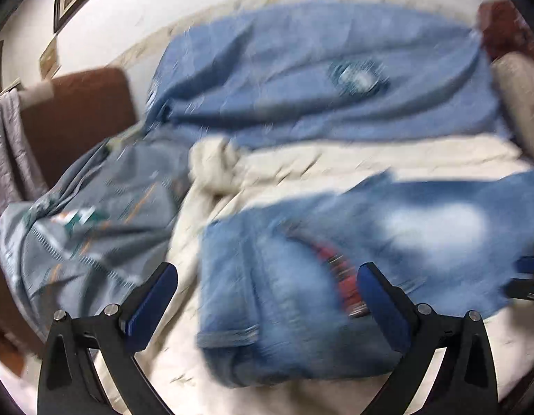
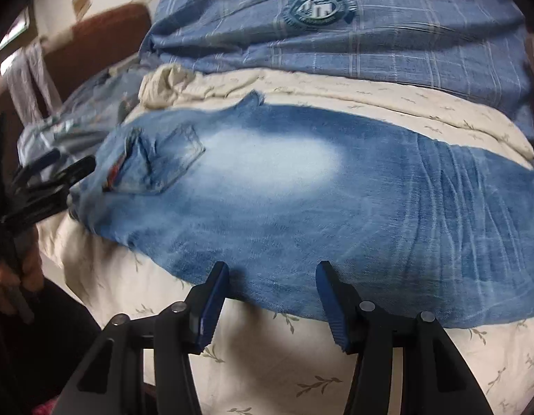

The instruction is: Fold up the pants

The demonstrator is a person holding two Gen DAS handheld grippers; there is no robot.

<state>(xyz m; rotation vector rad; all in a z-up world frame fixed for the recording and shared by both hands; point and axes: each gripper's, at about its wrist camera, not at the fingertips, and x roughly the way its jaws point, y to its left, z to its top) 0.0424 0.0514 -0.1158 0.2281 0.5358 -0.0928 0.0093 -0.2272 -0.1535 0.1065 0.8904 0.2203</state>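
Jeans [image 2: 284, 200]: spread flat across cream bedsheet [image 2: 267, 363], waistband toward 9 o'clock in the right view.
Left tongs [image 1: 267, 294]: spread wide, empty, above the waistband end.
Right tongs [image 2: 272, 294]: apart, empty, at the near denim edge.
Blue plaid blanket [image 2: 336, 41]: at 12 o'clock.

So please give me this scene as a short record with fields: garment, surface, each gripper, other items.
garment: jeans, lying flat, waist end towards left gripper
surface: cream sheet with leaf print
left gripper: open, over waist end
right gripper: open, at near edge of jeans
other items: blue checked cover behind jeans
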